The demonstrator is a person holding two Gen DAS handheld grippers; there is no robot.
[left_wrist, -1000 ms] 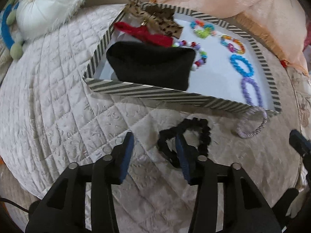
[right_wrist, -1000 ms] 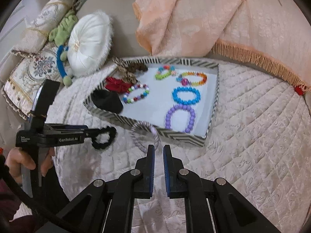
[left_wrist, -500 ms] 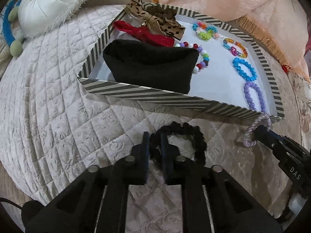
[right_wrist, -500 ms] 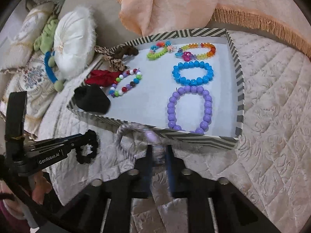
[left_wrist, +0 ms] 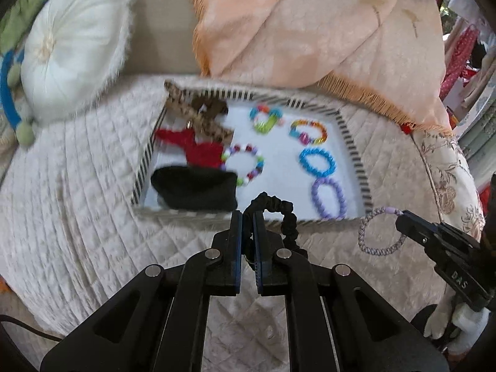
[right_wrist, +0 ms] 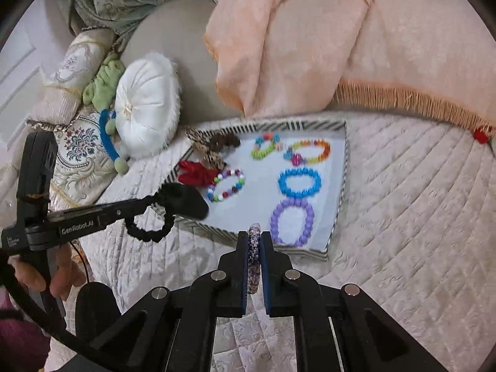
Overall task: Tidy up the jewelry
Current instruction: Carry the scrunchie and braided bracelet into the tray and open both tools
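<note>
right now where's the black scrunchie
The black scrunchie hangs pinched in the left gripper, lifted off the quilt just in front of the striped tray's near edge, beside the black pouch.

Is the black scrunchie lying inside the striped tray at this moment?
No, the black scrunchie hangs from the left gripper, outside the striped tray.

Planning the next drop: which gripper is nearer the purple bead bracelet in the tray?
Right. The right gripper sits just outside the tray's near wall beside the purple bead bracelet; the left gripper is over by the black pouch.
</note>
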